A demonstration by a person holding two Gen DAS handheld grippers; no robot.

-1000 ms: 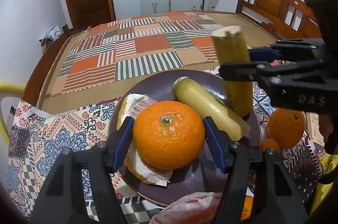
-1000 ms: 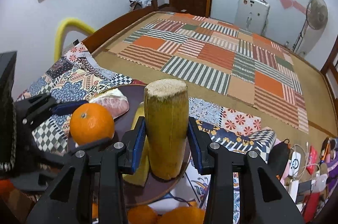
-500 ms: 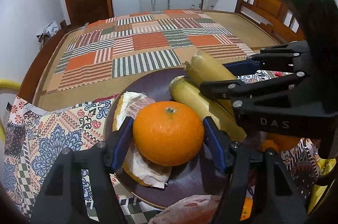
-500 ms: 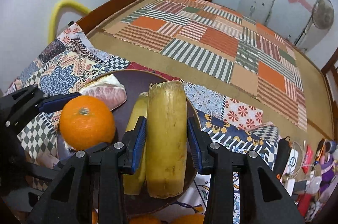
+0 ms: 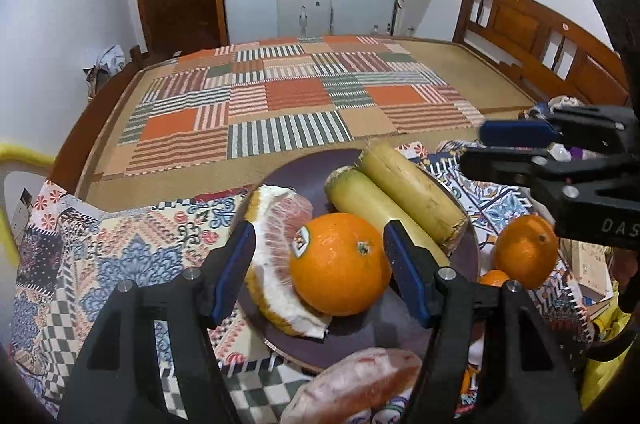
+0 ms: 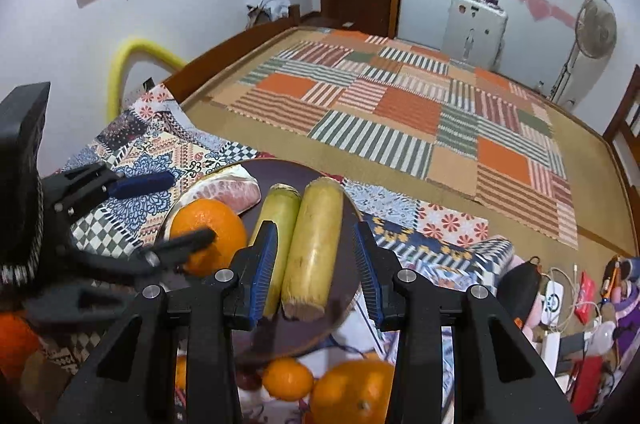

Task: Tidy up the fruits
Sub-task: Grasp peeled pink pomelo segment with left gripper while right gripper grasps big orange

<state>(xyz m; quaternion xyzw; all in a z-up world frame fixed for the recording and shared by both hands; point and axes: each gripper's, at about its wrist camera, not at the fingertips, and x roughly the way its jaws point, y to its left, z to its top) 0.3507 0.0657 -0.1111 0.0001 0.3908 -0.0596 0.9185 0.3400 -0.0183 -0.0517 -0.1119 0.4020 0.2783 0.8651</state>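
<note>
A dark purple plate [image 5: 296, 164] holds an orange [image 5: 340, 264], a peeled pomelo wedge [image 5: 280, 220] and two yellow-green cane pieces [image 5: 412, 196] lying side by side. My left gripper [image 5: 320, 276] is open, its jaws on either side of the orange with gaps. My right gripper [image 6: 316, 272] is open over the near end of the right cane piece [image 6: 316, 244], which lies on the plate [image 6: 280, 168]. The orange [image 6: 208, 232] sits left of the canes in the right wrist view.
More oranges lie off the plate at its right [image 5: 524, 252] and near edge [image 6: 352, 392]. Another pomelo piece [image 5: 356, 384] lies in front. A patterned cloth [image 5: 120, 248] covers the surface. Cables and small items [image 6: 568, 304] clutter the right side.
My right gripper laid the cane piece down beside the other one and opened. My left gripper opened off the orange, which now rests on the plate.
</note>
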